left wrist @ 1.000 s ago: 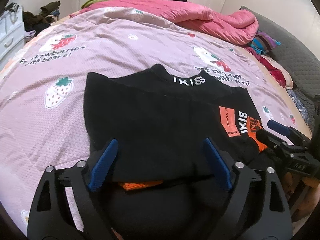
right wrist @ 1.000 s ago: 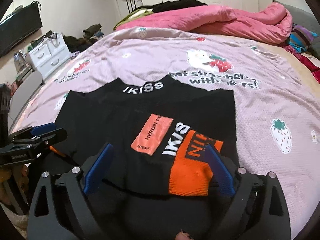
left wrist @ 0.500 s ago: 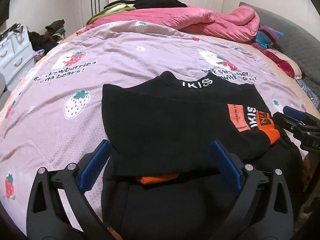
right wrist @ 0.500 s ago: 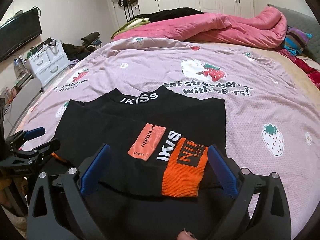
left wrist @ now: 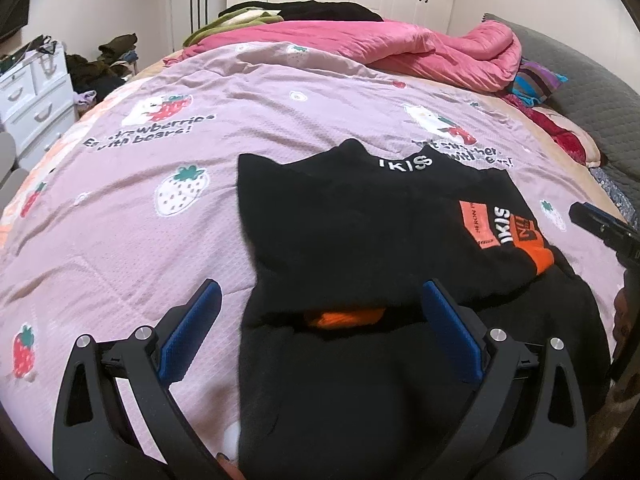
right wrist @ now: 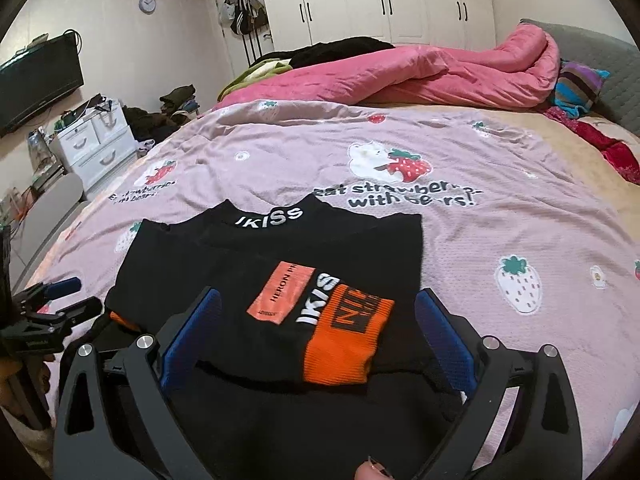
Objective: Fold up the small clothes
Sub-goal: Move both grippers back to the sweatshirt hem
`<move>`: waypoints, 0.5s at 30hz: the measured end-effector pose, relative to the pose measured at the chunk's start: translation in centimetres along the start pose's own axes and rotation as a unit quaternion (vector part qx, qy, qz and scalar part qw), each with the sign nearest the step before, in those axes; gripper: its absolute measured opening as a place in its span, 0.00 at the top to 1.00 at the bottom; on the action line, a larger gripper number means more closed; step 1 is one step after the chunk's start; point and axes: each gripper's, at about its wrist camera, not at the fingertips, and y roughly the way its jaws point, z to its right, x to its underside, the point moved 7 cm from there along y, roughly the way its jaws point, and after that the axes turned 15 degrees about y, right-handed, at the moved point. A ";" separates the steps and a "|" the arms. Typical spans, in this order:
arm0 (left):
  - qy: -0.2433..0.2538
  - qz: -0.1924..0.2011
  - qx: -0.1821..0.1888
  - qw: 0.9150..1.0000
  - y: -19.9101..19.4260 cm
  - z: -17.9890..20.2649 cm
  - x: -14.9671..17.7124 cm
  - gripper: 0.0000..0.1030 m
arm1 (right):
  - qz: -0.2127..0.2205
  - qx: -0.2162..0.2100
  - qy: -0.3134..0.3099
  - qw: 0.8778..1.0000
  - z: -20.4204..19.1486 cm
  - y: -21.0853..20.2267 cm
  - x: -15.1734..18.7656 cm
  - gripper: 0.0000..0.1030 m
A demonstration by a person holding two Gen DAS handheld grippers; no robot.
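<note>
A black top [left wrist: 360,232] with white "IKISS" lettering and orange patches lies on the pink strawberry bedspread [left wrist: 140,240], its sleeves folded across the chest. It also shows in the right wrist view [right wrist: 280,264], with an orange cuff [right wrist: 344,344] on top. My left gripper [left wrist: 320,332] is open and empty, above the garment's near left part. My right gripper [right wrist: 316,344] is open and empty over the orange cuff; it also shows in the left wrist view [left wrist: 600,228]. The left gripper shows in the right wrist view [right wrist: 60,304].
A crumpled pink duvet [right wrist: 400,76] and dark clothes lie at the far end of the bed. A grey headboard [left wrist: 580,92] and striped pillow [right wrist: 580,84] are at the right. White drawers [right wrist: 96,148] and a TV [right wrist: 36,80] stand left of the bed.
Both grippers have drawn back and risen from the garment, staying open. The folded sleeves stay in place on the chest.
</note>
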 end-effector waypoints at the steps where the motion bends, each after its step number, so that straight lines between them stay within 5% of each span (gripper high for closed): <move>1: 0.001 0.000 -0.002 1.000 -0.2 -0.1 0.3 0.09 | 0.002 0.000 0.000 1.000 0.2 -0.3 0.0 0.06; 15: 0.001 0.001 -0.026 1.000 -3.2 -2.2 3.7 0.09 | 0.016 0.011 0.000 1.000 2.8 -3.3 0.9 0.06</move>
